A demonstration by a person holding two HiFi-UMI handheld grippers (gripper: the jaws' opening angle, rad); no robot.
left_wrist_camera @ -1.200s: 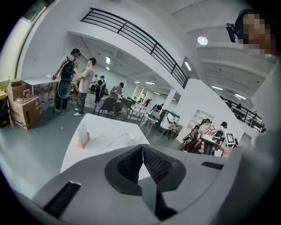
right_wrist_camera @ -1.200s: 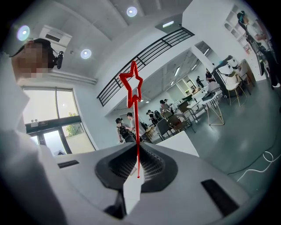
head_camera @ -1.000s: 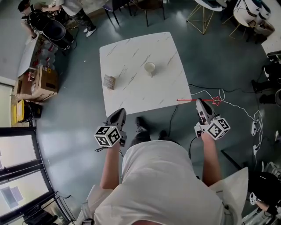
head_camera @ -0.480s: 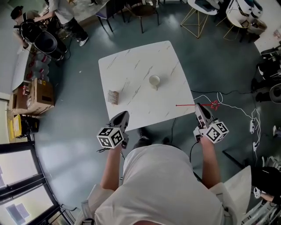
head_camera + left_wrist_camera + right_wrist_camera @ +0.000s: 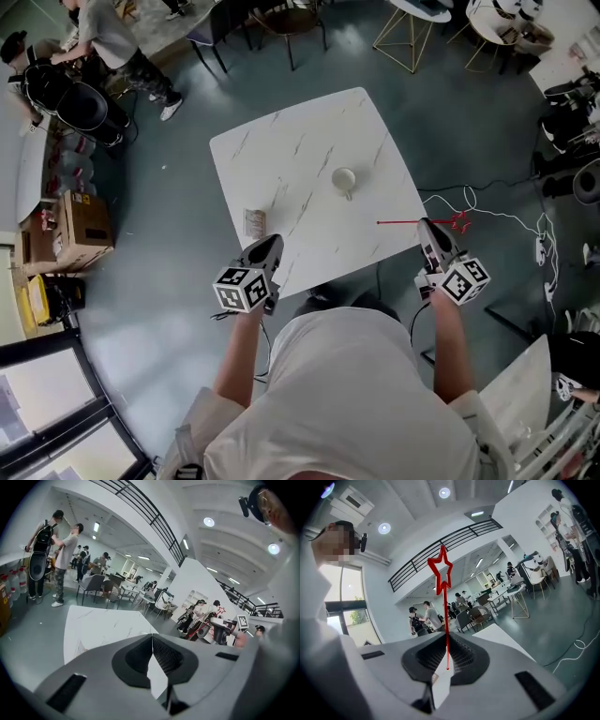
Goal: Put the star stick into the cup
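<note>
- Now pinching the star stick (image 5: 446,616) tight in the right claw (image 5: 427,228), crossways at the tips, star off to its right.
- Squeezing the left claw (image 5: 269,246) shut on nothing.
- Not at the cup (image 5: 344,178) yet: on the table (image 5: 309,122), well ahead of the right claw and to its left.
- Could spin or slip in the pinch, being so thin.
- Could bump the small cup with the long end and tip it over.
- Could miss the mouth if not turned to point down first.
- Could drop to the floor (image 5: 487,141) if let go too soon.
</note>
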